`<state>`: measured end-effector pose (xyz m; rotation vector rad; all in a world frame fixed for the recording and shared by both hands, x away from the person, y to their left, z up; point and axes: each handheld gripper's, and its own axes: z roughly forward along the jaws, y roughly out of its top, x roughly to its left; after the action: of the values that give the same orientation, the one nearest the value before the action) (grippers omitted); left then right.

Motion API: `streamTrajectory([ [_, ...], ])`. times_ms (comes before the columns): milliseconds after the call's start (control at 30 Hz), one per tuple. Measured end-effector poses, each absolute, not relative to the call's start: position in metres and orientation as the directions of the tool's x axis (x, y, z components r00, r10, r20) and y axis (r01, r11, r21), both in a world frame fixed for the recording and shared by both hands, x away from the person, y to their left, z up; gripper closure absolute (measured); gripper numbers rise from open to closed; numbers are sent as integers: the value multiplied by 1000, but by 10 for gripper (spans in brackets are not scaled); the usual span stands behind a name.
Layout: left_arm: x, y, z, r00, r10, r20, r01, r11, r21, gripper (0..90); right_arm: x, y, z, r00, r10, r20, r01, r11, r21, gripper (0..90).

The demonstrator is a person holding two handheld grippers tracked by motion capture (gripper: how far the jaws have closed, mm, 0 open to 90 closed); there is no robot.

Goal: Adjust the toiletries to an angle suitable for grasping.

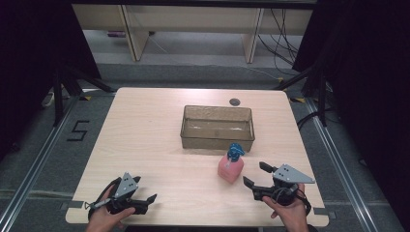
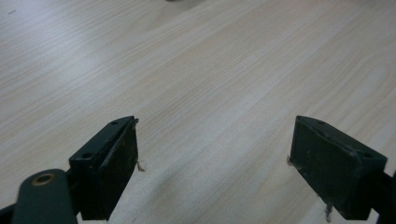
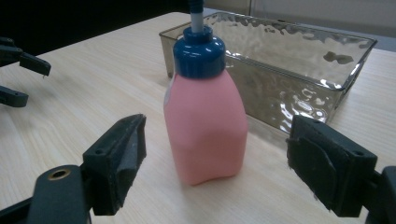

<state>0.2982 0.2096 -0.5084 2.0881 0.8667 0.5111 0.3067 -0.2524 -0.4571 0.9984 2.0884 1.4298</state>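
Note:
A pink bottle (image 1: 230,166) with a blue pump top stands upright on the wooden table (image 1: 145,140), just in front of a clear grey bin (image 1: 217,140). My right gripper (image 1: 255,174) lies to the bottle's right, open, with its jaws pointing at it. In the right gripper view the bottle (image 3: 205,126) stands a little beyond the gap of that open gripper (image 3: 217,154), untouched, with the bin (image 3: 299,60) behind it. My left gripper (image 1: 149,203) rests near the front left edge, open. In its own view that gripper (image 2: 215,154) has bare wood between the jaws.
A dark round grommet (image 1: 234,101) sits in the table behind the bin. Black stand legs flank the table at left (image 1: 60,92) and right (image 1: 319,92). The left gripper's jaws (image 3: 18,70) show at the far left of the right gripper view.

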Motion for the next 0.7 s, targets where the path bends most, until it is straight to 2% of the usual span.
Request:
streamTrajectory([
  [200, 298, 209, -508, 683, 728, 60, 407, -447, 797, 149, 310, -246, -454, -663, 748, 34, 303, 227, 926, 179],
  [333, 298, 209, -508, 684, 727, 60, 408, -449, 795, 150, 309, -242, -453, -651, 756, 63, 331, 209, 920, 179],
  [367, 298, 209, -508, 683, 728, 60, 408, -449, 795, 150, 312, -243, -453, -660, 751, 27, 300, 231, 926, 179],
  [600, 298, 210, -508, 683, 728, 62, 412, -453, 790, 150, 318, -239, -454, -660, 751, 15, 282, 229, 932, 184],
  [633, 298, 210, -508, 683, 728, 60, 412, -451, 791, 150, 317, -237, -453, -660, 749, 48, 312, 216, 925, 186],
  [667, 298, 210, -507, 682, 729, 62, 414, -454, 789, 150, 319, -237, -453, -665, 747, 13, 286, 239, 928, 188],
  [700, 298, 210, -507, 685, 726, 63, 411, -456, 789, 149, 320, -235, -453, -663, 748, 37, 299, 220, 929, 193],
])
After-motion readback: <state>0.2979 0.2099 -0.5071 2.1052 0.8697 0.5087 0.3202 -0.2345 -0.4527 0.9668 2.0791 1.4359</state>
